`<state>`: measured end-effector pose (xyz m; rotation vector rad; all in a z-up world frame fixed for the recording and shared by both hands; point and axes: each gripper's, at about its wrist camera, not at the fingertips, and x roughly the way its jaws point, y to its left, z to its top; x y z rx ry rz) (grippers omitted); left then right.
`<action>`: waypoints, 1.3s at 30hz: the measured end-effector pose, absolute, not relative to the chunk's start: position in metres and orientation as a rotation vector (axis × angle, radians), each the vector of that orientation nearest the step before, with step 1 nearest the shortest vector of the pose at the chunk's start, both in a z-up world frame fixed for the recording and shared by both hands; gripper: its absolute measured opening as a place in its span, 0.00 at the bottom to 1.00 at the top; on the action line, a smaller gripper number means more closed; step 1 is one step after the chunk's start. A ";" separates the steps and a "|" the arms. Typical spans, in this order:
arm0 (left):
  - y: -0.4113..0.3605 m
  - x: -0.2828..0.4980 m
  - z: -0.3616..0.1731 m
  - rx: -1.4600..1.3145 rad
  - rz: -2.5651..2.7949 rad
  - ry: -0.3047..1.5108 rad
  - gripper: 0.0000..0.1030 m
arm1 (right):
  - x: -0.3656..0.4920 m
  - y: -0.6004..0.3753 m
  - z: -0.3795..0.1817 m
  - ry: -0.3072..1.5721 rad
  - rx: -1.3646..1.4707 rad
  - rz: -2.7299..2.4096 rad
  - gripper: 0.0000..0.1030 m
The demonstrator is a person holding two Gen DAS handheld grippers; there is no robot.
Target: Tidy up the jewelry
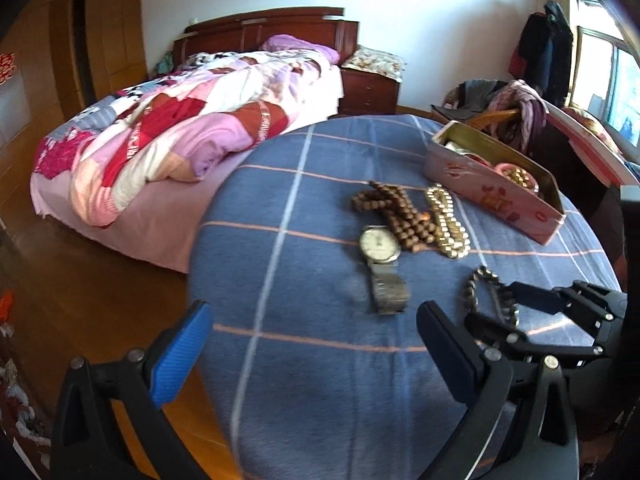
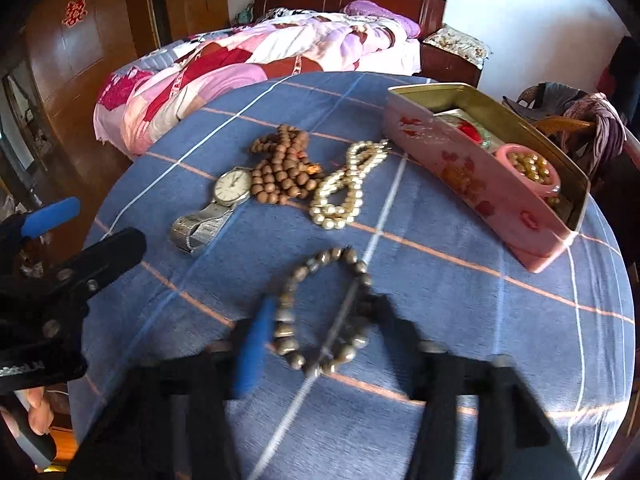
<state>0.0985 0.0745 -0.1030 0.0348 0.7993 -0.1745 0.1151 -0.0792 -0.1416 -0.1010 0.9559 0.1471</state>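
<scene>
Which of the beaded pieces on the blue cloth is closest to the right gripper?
The dark metallic bead bracelet; the right gripper straddles it, while the others lie farther off.

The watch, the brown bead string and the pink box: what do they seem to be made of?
The watch: silvery metal case and mesh-like band, going by the shine; the dial is pale.
The brown bead string: matte round beads, probably wood or seed; no gloss.
The pink box: likely a printed tin, since its inner walls look gold-coloured and metallic, while the outside is glossy pink with red flowers.
</scene>
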 end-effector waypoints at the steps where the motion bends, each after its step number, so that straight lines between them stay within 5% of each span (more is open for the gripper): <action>1: 0.070 0.100 -0.103 0.042 -0.187 0.798 1.00 | 0.115 -0.082 -0.141 0.958 -0.100 0.140 0.16; 5: 0.057 0.108 -0.106 0.048 -0.225 0.813 0.97 | 0.114 -0.098 -0.139 0.956 -0.076 0.110 0.16; 12: 0.053 0.134 -0.122 -0.058 -0.260 0.922 0.68 | 0.101 -0.130 -0.111 0.869 0.072 0.087 0.16; 15: 0.044 0.141 -0.125 -0.045 -0.264 0.944 0.67 | 0.097 -0.134 -0.098 0.835 0.097 0.090 0.16; 17: 0.037 0.143 -0.125 0.005 -0.250 0.940 0.57 | 0.096 -0.135 -0.091 0.817 0.111 0.093 0.16; 20: 0.028 0.143 -0.124 0.083 -0.241 0.932 0.22 | 0.092 -0.137 -0.083 0.787 0.126 0.096 0.16; 34: 0.053 0.108 -0.091 -0.095 -0.353 0.807 0.21 | 0.078 -0.150 -0.060 0.682 0.197 0.098 0.16; 35: 0.052 0.108 -0.086 -0.104 -0.368 0.788 0.18 | 0.077 -0.152 -0.059 0.675 0.209 0.099 0.16; 36: 0.051 0.108 -0.081 -0.109 -0.383 0.776 0.00 | 0.077 -0.154 -0.058 0.669 0.218 0.100 0.16; 39: 0.044 0.108 -0.066 -0.102 -0.416 0.740 0.01 | 0.075 -0.156 -0.054 0.656 0.220 0.094 0.16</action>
